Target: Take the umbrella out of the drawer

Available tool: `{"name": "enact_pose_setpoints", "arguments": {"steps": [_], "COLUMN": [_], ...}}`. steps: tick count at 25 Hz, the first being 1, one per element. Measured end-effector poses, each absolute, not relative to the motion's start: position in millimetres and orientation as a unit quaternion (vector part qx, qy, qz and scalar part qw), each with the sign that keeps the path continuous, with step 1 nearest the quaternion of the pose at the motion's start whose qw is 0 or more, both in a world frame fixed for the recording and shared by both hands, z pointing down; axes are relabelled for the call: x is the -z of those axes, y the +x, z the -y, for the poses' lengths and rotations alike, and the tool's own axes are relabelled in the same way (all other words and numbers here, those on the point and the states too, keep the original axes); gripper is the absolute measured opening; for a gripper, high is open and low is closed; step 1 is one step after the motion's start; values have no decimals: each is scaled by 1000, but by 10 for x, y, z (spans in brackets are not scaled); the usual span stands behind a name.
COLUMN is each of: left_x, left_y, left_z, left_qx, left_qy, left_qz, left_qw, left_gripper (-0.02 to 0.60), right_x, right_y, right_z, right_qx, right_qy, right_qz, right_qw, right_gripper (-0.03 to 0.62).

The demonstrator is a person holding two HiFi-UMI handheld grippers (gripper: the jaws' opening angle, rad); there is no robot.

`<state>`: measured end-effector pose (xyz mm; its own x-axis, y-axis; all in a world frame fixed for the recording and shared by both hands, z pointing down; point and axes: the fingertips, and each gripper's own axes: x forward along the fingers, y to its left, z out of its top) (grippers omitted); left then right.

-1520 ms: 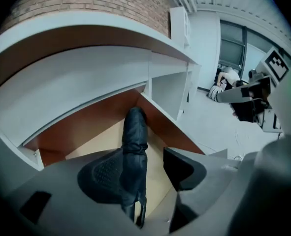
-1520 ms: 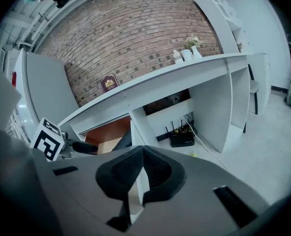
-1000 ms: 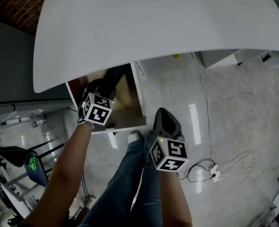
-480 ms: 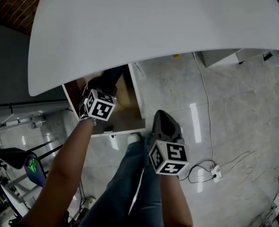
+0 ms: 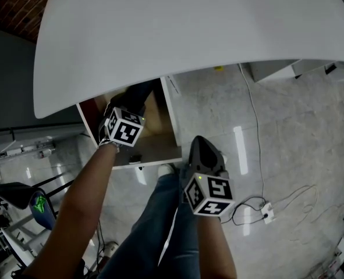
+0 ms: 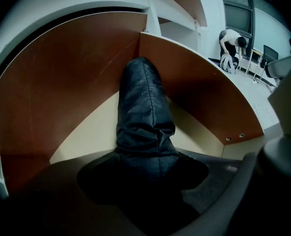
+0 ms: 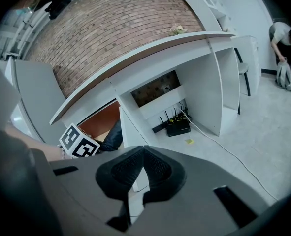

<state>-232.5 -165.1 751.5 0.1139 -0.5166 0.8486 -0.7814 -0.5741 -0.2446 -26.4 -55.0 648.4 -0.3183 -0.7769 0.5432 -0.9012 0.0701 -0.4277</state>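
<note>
sinking further into drawer [image 5: 154, 154] than before, left gripper [image 5: 131, 101] gapes astride umbrella [image 6: 143, 107]; right gripper [image 7: 141, 167] closed.

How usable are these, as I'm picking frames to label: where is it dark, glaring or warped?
Head view: the desktop bows from lens distortion, and light streaks glare on the floor. Left gripper view: dim, the umbrella fading into shadow at its near end. Right gripper view: black corners, the brick wall curved, otherwise sharp.
</note>
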Motion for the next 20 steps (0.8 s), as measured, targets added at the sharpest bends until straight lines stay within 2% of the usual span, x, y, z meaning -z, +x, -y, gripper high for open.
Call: {"name": "enact_pose_setpoints", "arguments": {"steps": [20], "left_x": [-7060], "left_y": [-2249], "left_z": [1377], "left_qx": [-475], "left_qy": [772], "left_qz": [390], "left_qw": [164], "left_gripper": [261], "right_x": [-5883], "right_y": [-209], "right_z": [596], "right_qx": [-316], "right_qy": [605], "right_qz": [727], "right_qw": [75], "right_gripper": [-8]}}
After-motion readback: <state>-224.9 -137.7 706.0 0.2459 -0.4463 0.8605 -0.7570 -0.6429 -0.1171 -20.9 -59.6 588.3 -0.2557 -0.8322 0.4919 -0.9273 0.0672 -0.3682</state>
